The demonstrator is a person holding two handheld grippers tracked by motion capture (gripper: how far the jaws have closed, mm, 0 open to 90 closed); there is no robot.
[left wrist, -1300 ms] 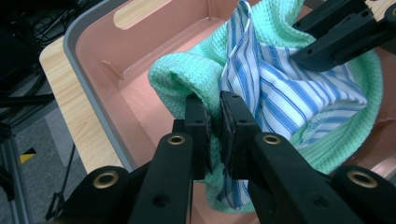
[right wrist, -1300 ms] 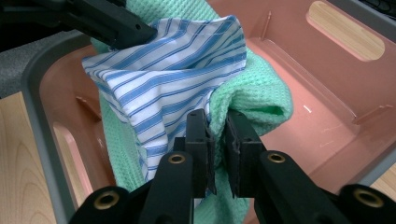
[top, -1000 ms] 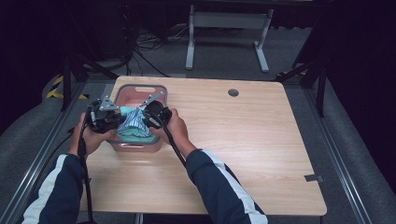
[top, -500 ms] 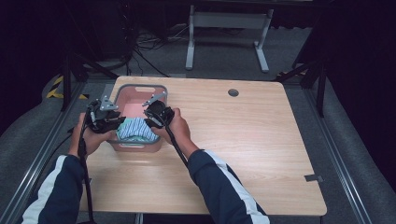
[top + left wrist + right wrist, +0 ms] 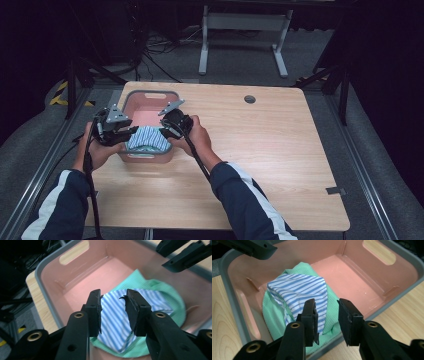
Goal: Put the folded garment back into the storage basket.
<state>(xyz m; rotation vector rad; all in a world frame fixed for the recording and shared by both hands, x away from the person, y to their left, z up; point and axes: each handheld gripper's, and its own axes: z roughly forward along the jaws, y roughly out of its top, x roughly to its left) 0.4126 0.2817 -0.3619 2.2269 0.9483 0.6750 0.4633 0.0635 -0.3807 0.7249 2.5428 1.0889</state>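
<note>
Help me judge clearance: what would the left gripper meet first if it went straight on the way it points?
Most likely the striped cloth, lying on the green cloth in the bin, though depth is unclear.

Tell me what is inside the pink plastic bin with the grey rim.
Inside the pink plastic bin with the grey rim lies a folded blue-and-white striped cloth on top of a green cloth. Whatever lies beneath the green cloth is covered.

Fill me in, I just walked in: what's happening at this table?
A person holds a claw in each hand over a pink bin on the table. A folded blue-striped cloth lies on a green cloth inside the bin. The left claw and right claw have just been opening; nothing sits between their jaws, so the cloths appear released.
</note>
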